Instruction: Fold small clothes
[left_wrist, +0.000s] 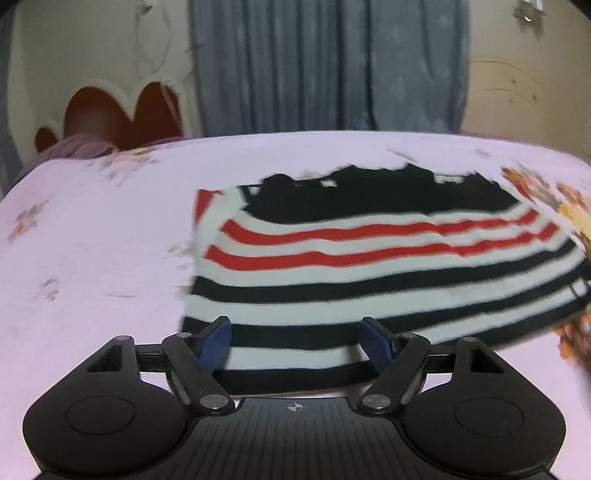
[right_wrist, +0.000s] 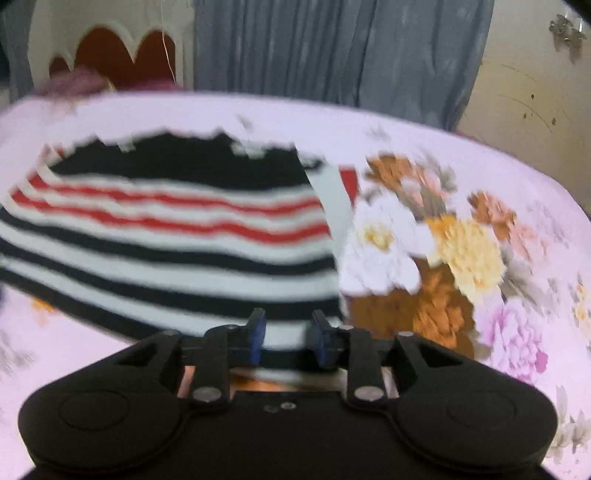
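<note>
We see a small striped garment (left_wrist: 369, 266) lying flat on a bed sheet (left_wrist: 92, 240) of pale pink with flower prints, its far part solid black, then red and white bands, then black and white bands running down to a dark hem at the near edge. In the left wrist view the left gripper (left_wrist: 297, 336) stands with its jaws spread wide over the near hem, the blue pads (left_wrist: 218, 341) apart with several stripes showing between them; nothing is pinched there, and whether the tips touch the cloth we cannot tell. In the right wrist view the same garment fills the left half, its right edge just beside a big printed bunch of white, yellow and orange flowers (right_wrist: 424, 251). The right gripper (right_wrist: 288, 334) sits at the garment's near right corner, jaws narrowly parted with the hem between them; the picture is blurred, so we cannot tell whether the pads press on the fabric. Behind the bed hang blue-grey curtains (left_wrist: 325, 62), beside a headboard (left_wrist: 122, 107) with scalloped cream trim and red-brown panels, and a cream wall (right_wrist: 535, 103) at the right
</note>
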